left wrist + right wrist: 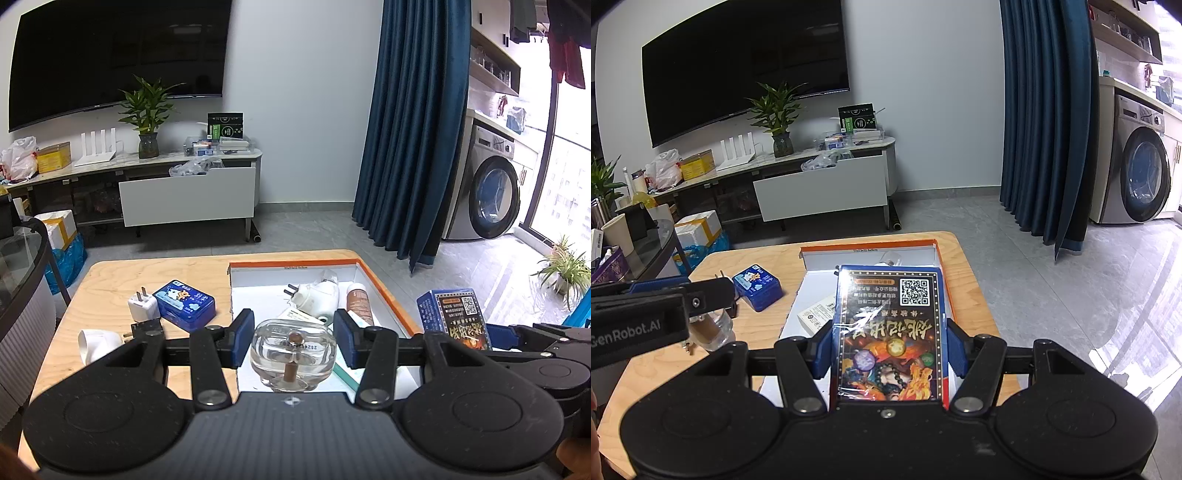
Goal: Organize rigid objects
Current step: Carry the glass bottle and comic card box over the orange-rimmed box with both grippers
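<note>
Roughly halfway, judging by what's in vs out. Left gripper (293, 341) is clamped on a small clear glass bottle (293, 354) w/ a brown wick stem, blue pads pressing its sides, held over the near-left corner of the orange-rimmed box (384, 286). Right gripper (889, 349) is closed on a blue card box (890, 332) w/ QR code and shiny wrap, held over the same tray's right side; in the left wrist view that card box sits just right of the tray rim. Both items are in hand, not yet set down. Already inside the box: a white plug-in unit (319, 295), a brown tube (358, 301), and a flat white packet (816, 314) under/near them. Still out on the wooden table (107, 280), left of the box: a white charger (144, 306) prongs up, a blue tin (184, 304) just beside it, and a white cup-like piece (98, 343) w/ a plug near the left jaw arm. So approx 3 items stowed, 2 in the air over the box, 3 left on the table. Next prob. needs both loads lowered into free floor space, bottle kept upright, since glass and the crowded far end could clash.
</note>
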Available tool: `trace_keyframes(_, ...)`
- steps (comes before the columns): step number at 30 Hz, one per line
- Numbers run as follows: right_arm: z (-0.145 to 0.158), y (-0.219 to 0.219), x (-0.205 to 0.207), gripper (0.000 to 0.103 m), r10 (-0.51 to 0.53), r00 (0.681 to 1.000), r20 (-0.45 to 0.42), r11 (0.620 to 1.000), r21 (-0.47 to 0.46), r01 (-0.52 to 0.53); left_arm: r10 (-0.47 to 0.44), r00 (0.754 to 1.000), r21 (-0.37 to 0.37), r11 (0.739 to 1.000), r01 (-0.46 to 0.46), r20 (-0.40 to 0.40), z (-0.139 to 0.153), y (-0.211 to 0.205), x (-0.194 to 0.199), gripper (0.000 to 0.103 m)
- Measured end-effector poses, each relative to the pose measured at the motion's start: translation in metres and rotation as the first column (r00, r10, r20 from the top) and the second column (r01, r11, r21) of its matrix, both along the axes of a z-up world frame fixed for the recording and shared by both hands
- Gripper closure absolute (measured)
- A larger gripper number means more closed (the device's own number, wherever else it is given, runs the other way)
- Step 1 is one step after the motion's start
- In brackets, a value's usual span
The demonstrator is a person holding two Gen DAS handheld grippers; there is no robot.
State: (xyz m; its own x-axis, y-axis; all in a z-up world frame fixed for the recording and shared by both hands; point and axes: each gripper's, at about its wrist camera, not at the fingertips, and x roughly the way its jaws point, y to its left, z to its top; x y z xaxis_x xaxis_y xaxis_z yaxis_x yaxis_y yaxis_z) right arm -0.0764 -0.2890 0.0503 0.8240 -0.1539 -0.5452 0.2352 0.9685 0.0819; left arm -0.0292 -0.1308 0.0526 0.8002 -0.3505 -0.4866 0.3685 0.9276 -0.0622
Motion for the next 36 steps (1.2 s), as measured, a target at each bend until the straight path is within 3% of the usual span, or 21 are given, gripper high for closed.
trace_keyframes(36, -0.0061, 0.0006, 0.0027, 0.031, 0.003, 1.000, -0.007, 1.000, -0.003, -0.003, 0.007, 1.000, -0.003, 1.000, -0.007, -0.014, -0.0037, 0.0003, -0.0013, 0.055)
